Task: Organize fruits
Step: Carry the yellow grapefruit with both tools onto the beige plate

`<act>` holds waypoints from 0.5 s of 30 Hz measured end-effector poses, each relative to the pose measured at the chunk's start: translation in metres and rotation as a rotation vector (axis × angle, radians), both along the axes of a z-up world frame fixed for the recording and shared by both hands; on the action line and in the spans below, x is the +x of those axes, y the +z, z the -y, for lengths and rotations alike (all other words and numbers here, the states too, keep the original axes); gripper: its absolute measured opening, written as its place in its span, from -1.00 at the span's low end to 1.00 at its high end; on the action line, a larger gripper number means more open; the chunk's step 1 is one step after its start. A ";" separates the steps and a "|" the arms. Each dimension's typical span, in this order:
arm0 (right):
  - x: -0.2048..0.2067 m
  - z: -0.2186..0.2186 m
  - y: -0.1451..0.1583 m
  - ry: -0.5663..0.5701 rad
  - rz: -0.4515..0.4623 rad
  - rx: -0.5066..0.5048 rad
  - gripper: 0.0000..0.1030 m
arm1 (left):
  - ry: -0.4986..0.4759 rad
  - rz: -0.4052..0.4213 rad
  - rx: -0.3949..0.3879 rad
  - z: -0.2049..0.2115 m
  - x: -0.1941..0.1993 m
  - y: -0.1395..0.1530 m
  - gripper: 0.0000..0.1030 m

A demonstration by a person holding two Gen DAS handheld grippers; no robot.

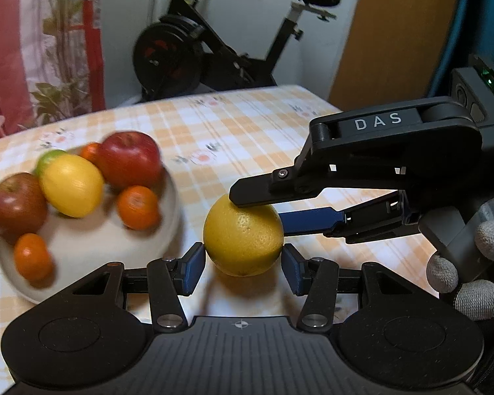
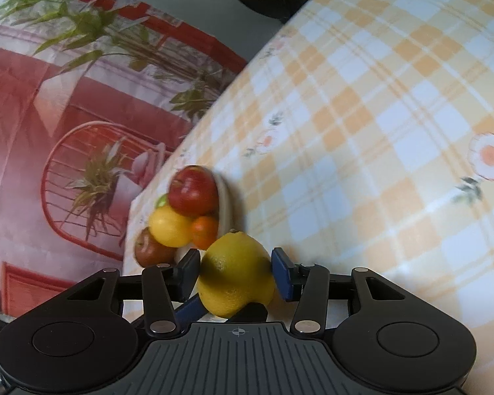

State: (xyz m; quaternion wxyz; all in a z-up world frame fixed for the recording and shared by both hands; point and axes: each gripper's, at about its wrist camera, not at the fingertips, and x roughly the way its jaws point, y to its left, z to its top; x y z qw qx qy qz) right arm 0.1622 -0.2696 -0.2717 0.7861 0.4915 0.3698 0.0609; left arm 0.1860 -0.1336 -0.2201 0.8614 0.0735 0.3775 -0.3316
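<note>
A yellow orange (image 1: 243, 238) is held above the checked tablecloth (image 1: 233, 131). My left gripper (image 1: 243, 268) is shut on it, its blue pads (image 1: 191, 271) pressing on both sides. My right gripper (image 2: 235, 271) is shut on the same orange (image 2: 235, 273) from the right; in the left wrist view its black finger (image 1: 263, 191) lies on top and its blue finger (image 1: 309, 222) behind. A white bowl (image 1: 82, 247) to the left holds two red apples (image 1: 130, 158), a lemon (image 1: 71, 185), several small oranges (image 1: 137, 206) and a green fruit (image 1: 49, 159).
An exercise bike (image 1: 214, 39) stands behind the table. A red patterned curtain (image 2: 49, 115) with plant prints hangs past the table's left edge. A wooden panel (image 1: 395, 33) is at the back right. The bowl (image 2: 225, 197) also shows in the right wrist view.
</note>
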 end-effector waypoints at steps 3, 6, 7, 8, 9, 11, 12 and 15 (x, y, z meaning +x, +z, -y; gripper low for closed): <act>0.014 -0.011 0.012 0.037 0.023 -0.008 -0.16 | 0.039 0.011 -0.018 -0.016 0.006 0.008 0.04; 0.032 -0.026 0.022 0.087 0.042 -0.021 -0.16 | 0.085 0.017 -0.027 -0.033 0.013 0.013 0.04; 0.039 -0.033 0.025 0.107 0.046 -0.028 -0.16 | 0.102 0.015 -0.029 -0.040 0.017 0.014 0.04; 0.045 -0.039 0.028 0.124 0.047 -0.032 -0.16 | 0.120 0.013 -0.030 -0.046 0.020 0.014 0.04; 0.054 -0.046 0.029 0.142 0.046 -0.032 -0.16 | 0.136 0.010 -0.032 -0.051 0.024 0.015 0.04; 0.066 -0.059 0.031 0.171 0.044 -0.033 -0.17 | 0.171 0.002 -0.036 -0.064 0.030 0.016 0.04; 0.071 -0.065 0.032 0.185 0.042 -0.037 -0.17 | 0.183 -0.003 -0.036 -0.068 0.033 0.016 0.04; 0.087 -0.083 0.034 0.221 0.027 -0.055 -0.17 | 0.212 -0.019 -0.034 -0.079 0.041 0.014 0.04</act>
